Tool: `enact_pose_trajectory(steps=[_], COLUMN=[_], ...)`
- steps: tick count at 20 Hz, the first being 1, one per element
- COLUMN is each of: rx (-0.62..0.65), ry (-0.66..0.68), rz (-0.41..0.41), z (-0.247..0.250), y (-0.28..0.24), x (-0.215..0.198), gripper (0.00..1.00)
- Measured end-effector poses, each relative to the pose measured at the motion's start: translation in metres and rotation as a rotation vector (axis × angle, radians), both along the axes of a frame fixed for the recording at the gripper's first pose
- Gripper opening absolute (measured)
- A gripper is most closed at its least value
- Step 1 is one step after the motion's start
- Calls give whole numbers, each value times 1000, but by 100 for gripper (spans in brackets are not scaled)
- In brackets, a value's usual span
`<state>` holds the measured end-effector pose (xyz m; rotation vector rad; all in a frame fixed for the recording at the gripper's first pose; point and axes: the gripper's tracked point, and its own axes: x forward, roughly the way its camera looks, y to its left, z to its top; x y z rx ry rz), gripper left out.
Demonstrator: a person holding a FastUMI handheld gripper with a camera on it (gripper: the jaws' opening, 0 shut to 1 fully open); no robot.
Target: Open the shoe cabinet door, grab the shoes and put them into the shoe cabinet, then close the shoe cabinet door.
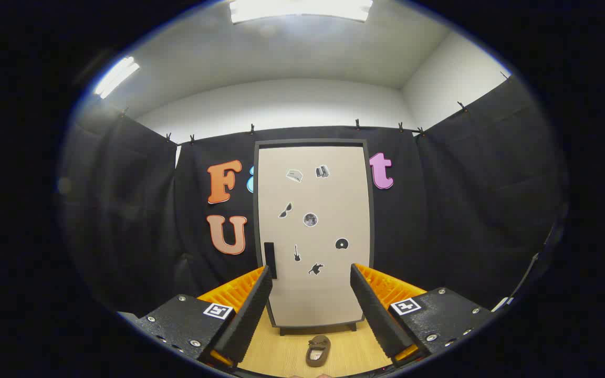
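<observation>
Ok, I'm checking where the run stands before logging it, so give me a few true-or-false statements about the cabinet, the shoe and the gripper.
1. The shoe cabinet door is shut. True.
2. The shoe lies inside the cabinet. False: it lies on the wooden floor in front of it.
3. The gripper is shut on the shoe. False: its fingers are apart, holding nothing.
4. The door's dark handle sits by its left edge. True.

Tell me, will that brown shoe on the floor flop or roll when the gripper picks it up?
The shoe looks low and soft, so it may sag a little if pinched at one end. It lies flat on the wooden floor, so it probably won't roll. The gripper is open, its fingers spread wide, with the shoe lying between them.
</observation>
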<state>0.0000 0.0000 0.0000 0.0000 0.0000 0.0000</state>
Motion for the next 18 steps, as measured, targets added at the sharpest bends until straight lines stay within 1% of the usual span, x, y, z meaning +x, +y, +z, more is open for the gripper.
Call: enact_pose_trajectory(steps=[18], rx=[-9], ry=[24], rz=[19], z=[-11], y=[22], x=[19], gripper=[94])
